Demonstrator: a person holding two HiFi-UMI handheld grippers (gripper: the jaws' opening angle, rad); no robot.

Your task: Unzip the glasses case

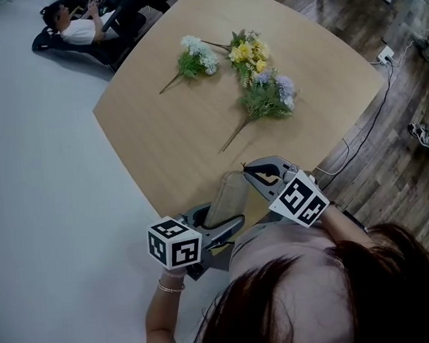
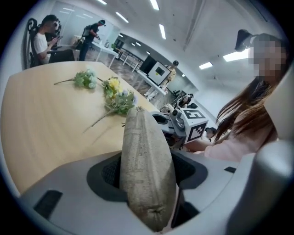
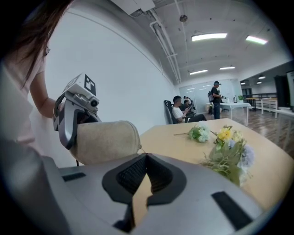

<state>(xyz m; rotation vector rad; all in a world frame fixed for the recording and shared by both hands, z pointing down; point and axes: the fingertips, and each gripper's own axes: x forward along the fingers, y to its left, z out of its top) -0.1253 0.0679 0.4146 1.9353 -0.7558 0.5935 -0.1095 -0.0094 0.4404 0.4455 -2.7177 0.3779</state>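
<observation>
You're lining up for the zip, and the job for your right gripper (image 3: 146, 158) is finding the pull. I'm not picking out the tab on the glasses case (image 2: 146, 170) in any view, though a stitched seam is running up its long edge in the left gripper view. Hunt along that line, probably toward the rounded far end. Pinch only the tab, then draw it along the seam rather than away from it, bracing with the other hand so the case isn't twisting in the pads. Your left gripper (image 1: 216, 226) is doing the holding. Its jaws are standing wide and pressing on both sides of the case near its lower end, carrying it in the air over the near edge of the table (image 1: 162, 127). Your right gripper is sitting just to the right of the case, jaws pressed together with nothing between them, and not touching the fabric as far as I can tell.
</observation>
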